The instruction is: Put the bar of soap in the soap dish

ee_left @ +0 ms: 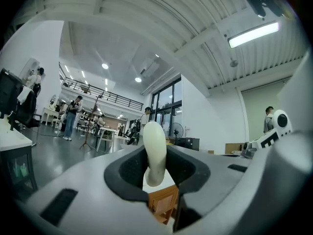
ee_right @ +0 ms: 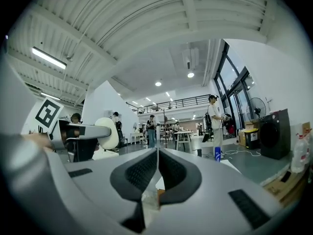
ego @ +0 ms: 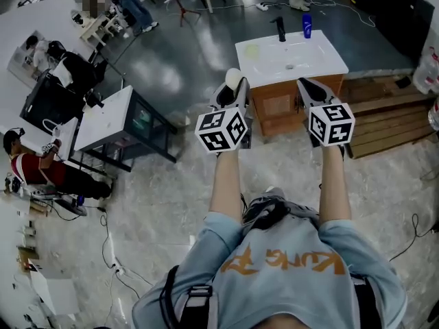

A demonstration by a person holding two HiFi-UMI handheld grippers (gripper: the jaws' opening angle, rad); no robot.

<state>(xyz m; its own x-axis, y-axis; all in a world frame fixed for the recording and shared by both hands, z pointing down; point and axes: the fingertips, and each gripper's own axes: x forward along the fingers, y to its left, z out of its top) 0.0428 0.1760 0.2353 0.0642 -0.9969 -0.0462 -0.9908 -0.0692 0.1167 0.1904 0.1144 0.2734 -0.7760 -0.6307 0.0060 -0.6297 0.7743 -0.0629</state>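
left hand-held gripper (ego: 232,92): closed on bar of soap (ee_left: 154,148), upright | right hand-held gripper (ee_right: 157,166): jaws together, nothing between | both held level, short of white desk (ego: 324,61)

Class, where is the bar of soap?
The bar of soap is clamped in the left gripper, left of centre in the head view, before the white washbasin.
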